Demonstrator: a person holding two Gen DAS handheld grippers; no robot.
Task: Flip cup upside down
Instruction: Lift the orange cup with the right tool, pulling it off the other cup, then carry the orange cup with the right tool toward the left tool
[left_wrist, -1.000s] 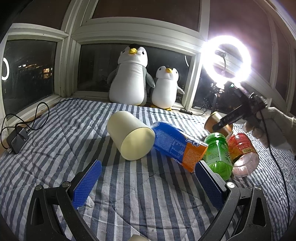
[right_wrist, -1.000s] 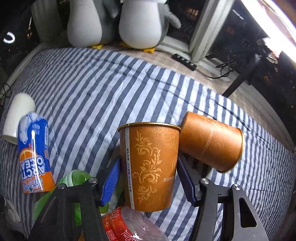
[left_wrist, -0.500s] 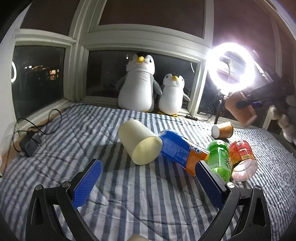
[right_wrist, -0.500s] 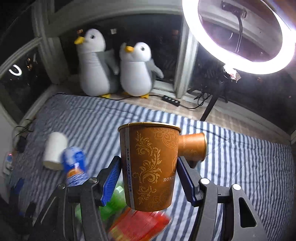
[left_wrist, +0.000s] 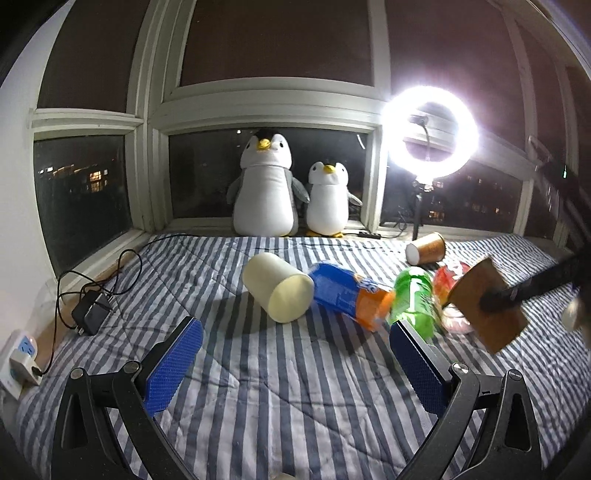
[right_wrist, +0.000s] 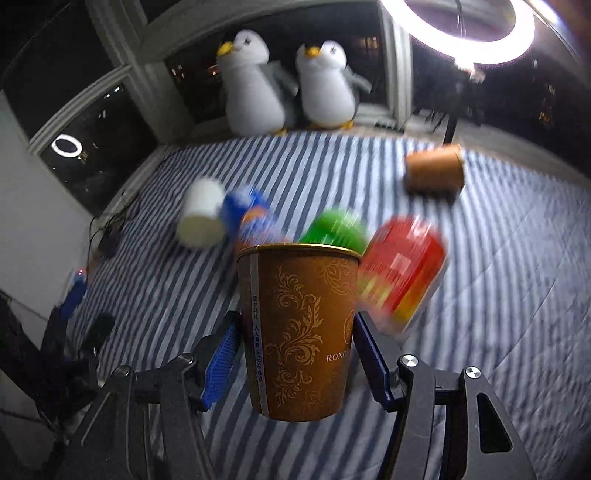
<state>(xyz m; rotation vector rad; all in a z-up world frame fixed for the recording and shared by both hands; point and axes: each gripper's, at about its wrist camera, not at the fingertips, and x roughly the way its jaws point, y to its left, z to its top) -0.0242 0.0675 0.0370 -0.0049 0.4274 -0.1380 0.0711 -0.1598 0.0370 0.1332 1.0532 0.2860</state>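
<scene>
My right gripper (right_wrist: 297, 350) is shut on a brown paper cup (right_wrist: 299, 328) with gold scrollwork, its blue pads pressed on both sides. In the left wrist view the same cup (left_wrist: 485, 304) hangs tilted in the air at the right, above the striped bed, held by the dark right gripper (left_wrist: 491, 301). My left gripper (left_wrist: 295, 360) is open and empty, low over the front of the bed. A second brown cup (left_wrist: 426, 249) lies on its side further back; it also shows in the right wrist view (right_wrist: 434, 173).
A cream cup (left_wrist: 279, 286), a blue-orange can (left_wrist: 349, 295), a green bottle (left_wrist: 413, 299) and a red bottle (right_wrist: 402, 269) lie in a row on the striped bed (left_wrist: 258, 387). Two plush penguins (left_wrist: 266, 192) and a ring light (left_wrist: 430, 134) stand at the window. A charger and cable (left_wrist: 90, 310) lie left.
The right gripper has swung down and tilted with the brown cup, from high near the ring light to low over the bottles. The left gripper has pulled back a little and stays open.
</scene>
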